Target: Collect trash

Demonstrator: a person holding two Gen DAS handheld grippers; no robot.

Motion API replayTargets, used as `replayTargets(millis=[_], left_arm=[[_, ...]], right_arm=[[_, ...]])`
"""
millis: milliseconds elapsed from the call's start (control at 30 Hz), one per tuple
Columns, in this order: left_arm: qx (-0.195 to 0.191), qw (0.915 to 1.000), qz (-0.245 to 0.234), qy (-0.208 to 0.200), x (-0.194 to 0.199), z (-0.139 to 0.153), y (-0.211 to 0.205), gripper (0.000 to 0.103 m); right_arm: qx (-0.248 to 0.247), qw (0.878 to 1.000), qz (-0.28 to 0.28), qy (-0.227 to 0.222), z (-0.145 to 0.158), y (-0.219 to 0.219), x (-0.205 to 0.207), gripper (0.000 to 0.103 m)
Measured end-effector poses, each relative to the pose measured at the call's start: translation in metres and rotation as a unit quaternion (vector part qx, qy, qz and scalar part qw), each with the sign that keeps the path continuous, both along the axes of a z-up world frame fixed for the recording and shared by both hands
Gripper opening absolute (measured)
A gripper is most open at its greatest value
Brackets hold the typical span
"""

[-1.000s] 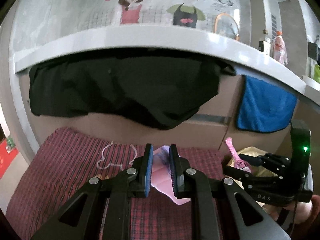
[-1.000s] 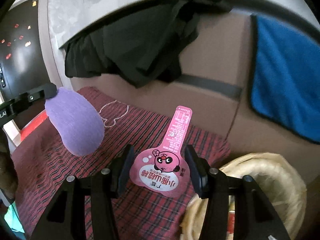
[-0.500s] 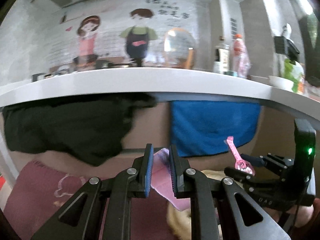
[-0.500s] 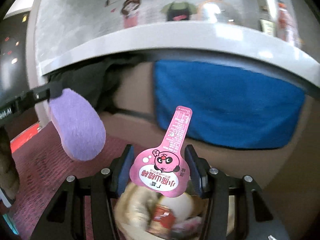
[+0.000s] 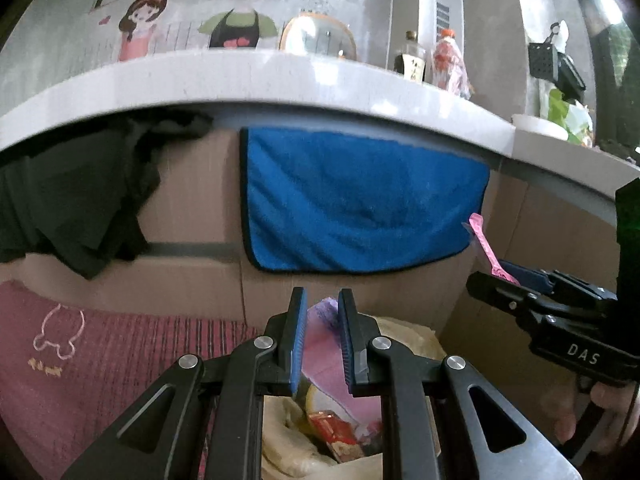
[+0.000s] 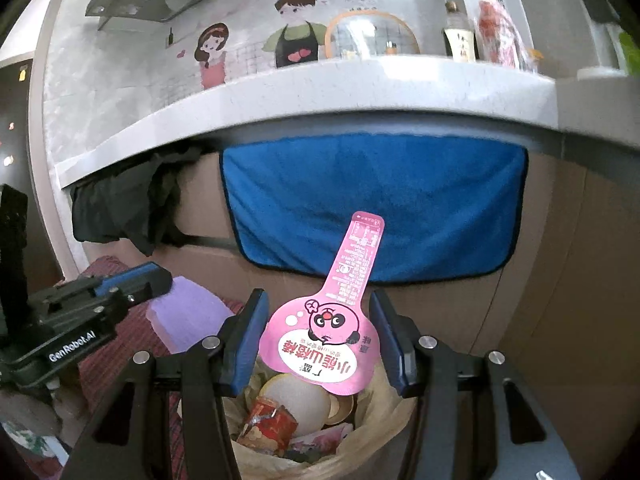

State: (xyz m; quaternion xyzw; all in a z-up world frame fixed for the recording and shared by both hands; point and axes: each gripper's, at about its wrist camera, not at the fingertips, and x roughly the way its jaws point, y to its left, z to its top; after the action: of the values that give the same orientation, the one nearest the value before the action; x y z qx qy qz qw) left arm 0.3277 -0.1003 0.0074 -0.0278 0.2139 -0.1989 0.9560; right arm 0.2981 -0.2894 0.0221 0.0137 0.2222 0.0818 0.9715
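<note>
Trash is nearly binned: above the bin (image 6: 384, 432), which already holds wrappers, the right gripper (image 6: 318, 338) clamps a pink label (image 6: 324, 344) and the left gripper (image 5: 322, 340) clamps a purple sponge (image 5: 326, 354), so only dropping them remains.

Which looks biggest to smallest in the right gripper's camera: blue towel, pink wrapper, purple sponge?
1. blue towel
2. pink wrapper, though nearness to the lens enlarges it
3. purple sponge, partly hidden, so its place is unsure

pink wrapper (image 6: 320, 336) in right tongs (image 6: 318, 340) above trash bin (image 6: 384, 420)
</note>
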Motion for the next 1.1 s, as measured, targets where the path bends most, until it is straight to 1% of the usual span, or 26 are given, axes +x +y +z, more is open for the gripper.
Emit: replayTargets(millis=[200,300,433,467,533,600,667,767,867,967,1100], left_arm=[[-0.003,0.9997,-0.003,0.025,0.012,-0.022,-0.002,0.016],[0.0,0.9995,-0.006,0.03,0.017,-0.029,-0.003,0.016],[0.0,0.9989,-0.021,0.041,0.025,-0.037,-0.004,0.017],[-0.004,0.9986,-0.027,0.046,0.028,-0.039,-0.004,0.019],[-0.016,0.9978,-0.035,0.054,0.031,-0.042,-0.001,0.026],[-0.021,0.997,-0.031,0.067,0.035,-0.044,0.003,0.049],[-0.022,0.9968,-0.024,0.073,0.037,-0.044,0.007,0.057],[-0.024,0.9971,-0.003,0.072,0.034,-0.042,0.014,0.057],[-0.022,0.9967,0.022,0.075,0.024,-0.037,0.023,0.057],[-0.019,0.9959,0.052,0.071,-0.001,-0.029,0.034,0.057],[-0.012,0.995,0.076,0.064,-0.048,-0.018,0.045,0.057]], right_arm=[[0.002,1.0,0.002,0.02,-0.022,0.002,0.015,0.049],[0.0,1.0,0.001,0.029,-0.032,0.005,0.022,0.049],[-0.001,0.999,0.002,0.038,-0.041,0.006,0.03,0.049],[0.002,0.999,0.004,0.041,-0.044,0.006,0.031,0.05],[0.003,0.999,0.008,0.05,-0.049,0.008,0.035,0.05],[-0.006,0.999,0.003,0.052,-0.052,0.01,0.034,0.05],[-0.011,0.999,0.002,0.051,-0.055,0.011,0.034,0.051],[-0.015,0.999,-0.002,0.051,-0.054,0.012,0.031,0.052],[-0.015,0.998,-0.01,0.052,-0.052,0.012,0.023,0.052],[-0.006,0.999,-0.014,0.047,-0.047,0.01,0.005,0.052],[0.007,0.999,-0.016,0.034,-0.038,0.015,-0.037,0.052]])
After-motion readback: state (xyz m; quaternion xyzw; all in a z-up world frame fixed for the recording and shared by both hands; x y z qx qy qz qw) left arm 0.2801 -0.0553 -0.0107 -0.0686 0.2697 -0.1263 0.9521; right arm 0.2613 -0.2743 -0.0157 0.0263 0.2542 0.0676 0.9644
